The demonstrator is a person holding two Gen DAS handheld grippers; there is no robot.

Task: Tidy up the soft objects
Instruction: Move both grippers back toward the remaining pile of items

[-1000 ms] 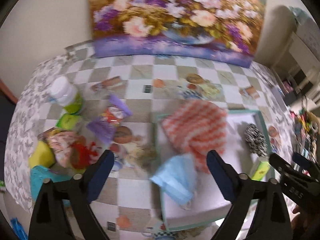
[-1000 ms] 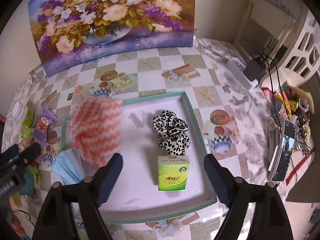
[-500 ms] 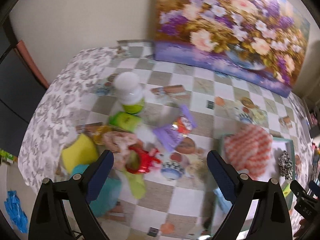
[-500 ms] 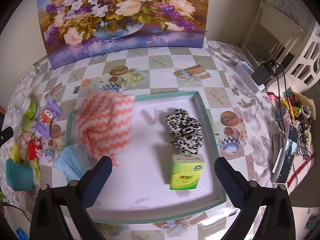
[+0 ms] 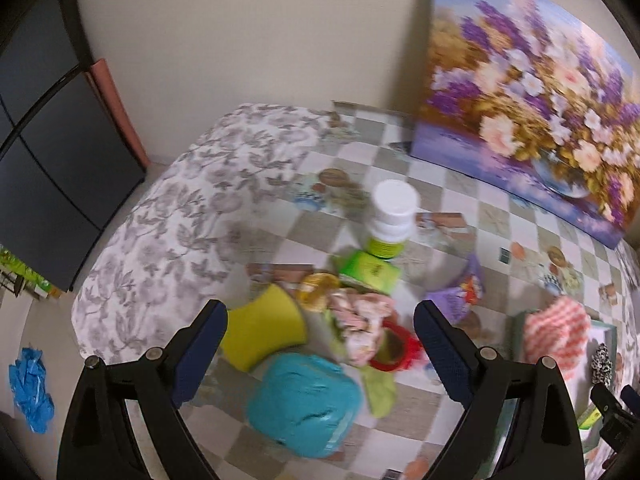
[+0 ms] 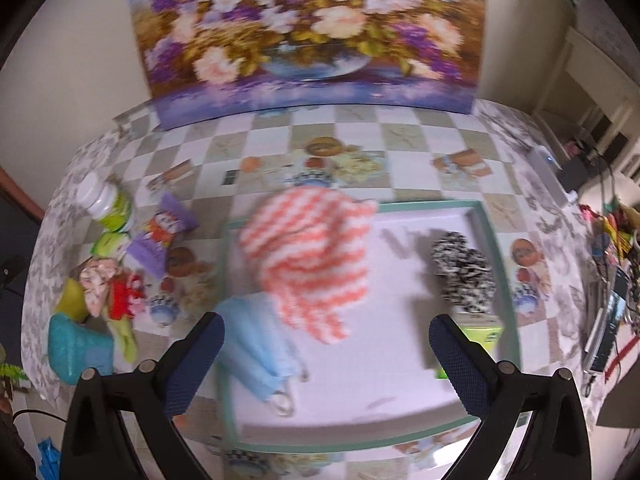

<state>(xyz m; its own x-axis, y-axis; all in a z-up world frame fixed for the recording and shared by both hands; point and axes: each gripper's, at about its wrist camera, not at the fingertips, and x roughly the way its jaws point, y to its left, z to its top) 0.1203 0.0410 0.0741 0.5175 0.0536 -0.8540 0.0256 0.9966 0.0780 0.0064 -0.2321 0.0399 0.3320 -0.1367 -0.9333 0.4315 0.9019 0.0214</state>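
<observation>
Right wrist view: right tool (image 6: 326, 354) wide open, empty, over tray (image 6: 486, 216); left tool (image 5: 320, 344) open above teal sponge (image 5: 304, 402).

flower painting (image 6: 312, 36) at wall | white-capped bottle (image 5: 390, 224) upright | possibly phone (image 6: 608, 332), blurred

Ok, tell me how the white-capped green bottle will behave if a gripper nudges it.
The white-capped green bottle stands upright and looks tall for its base, so a high nudge would probably tip it. Being round, it would likely roll once down. It appears rigid plastic, so it should not deform. The green packet lies close in front and might get shoved.
</observation>
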